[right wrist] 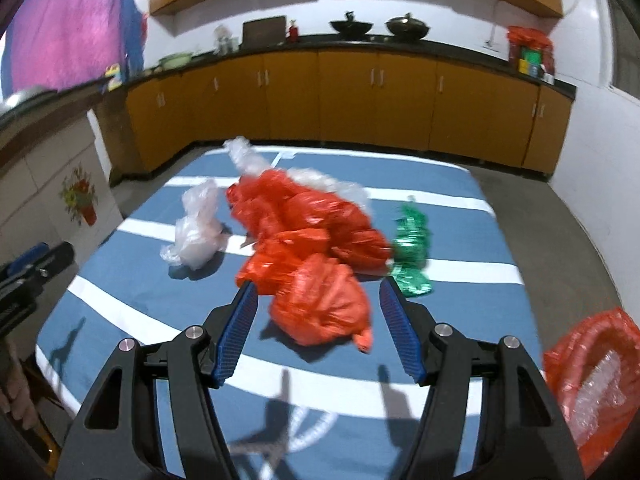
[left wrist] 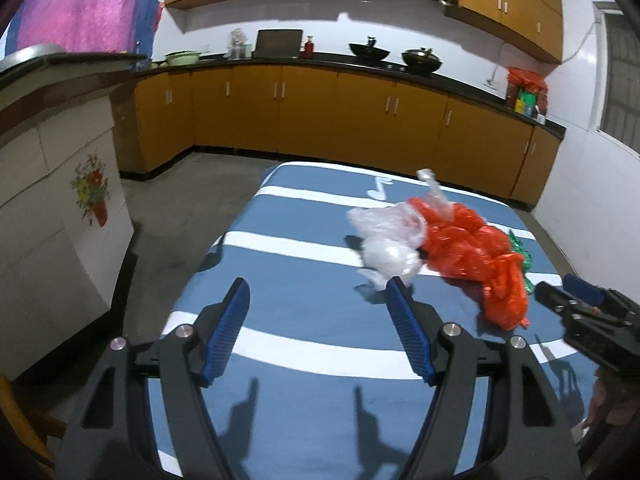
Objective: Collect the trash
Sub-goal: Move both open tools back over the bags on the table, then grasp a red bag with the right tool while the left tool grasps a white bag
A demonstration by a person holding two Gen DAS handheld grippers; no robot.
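Note:
Crumpled trash lies on a table with a blue, white-striped cloth [left wrist: 304,292] [right wrist: 132,280]. An orange plastic bag [left wrist: 476,252] [right wrist: 312,240] is heaped in the middle. A clear plastic bag [left wrist: 390,236] [right wrist: 198,228] lies to its left, and a green foil wrapper [left wrist: 522,254] [right wrist: 412,252] to its right. My left gripper [left wrist: 318,292] is open over bare cloth, its right finger tip close to the clear bag. My right gripper [right wrist: 318,290] is open, with the near lump of the orange bag seen between its fingers, untouched. Each gripper shows at the other view's edge.
An orange bag with clear plastic inside [right wrist: 592,384] sits at the table's right front corner. Yellow kitchen cabinets [left wrist: 320,112] line the back wall, with woks on a dark counter [left wrist: 424,62]. A white cabinet with a flower picture [left wrist: 60,216] stands left. Grey floor surrounds the table.

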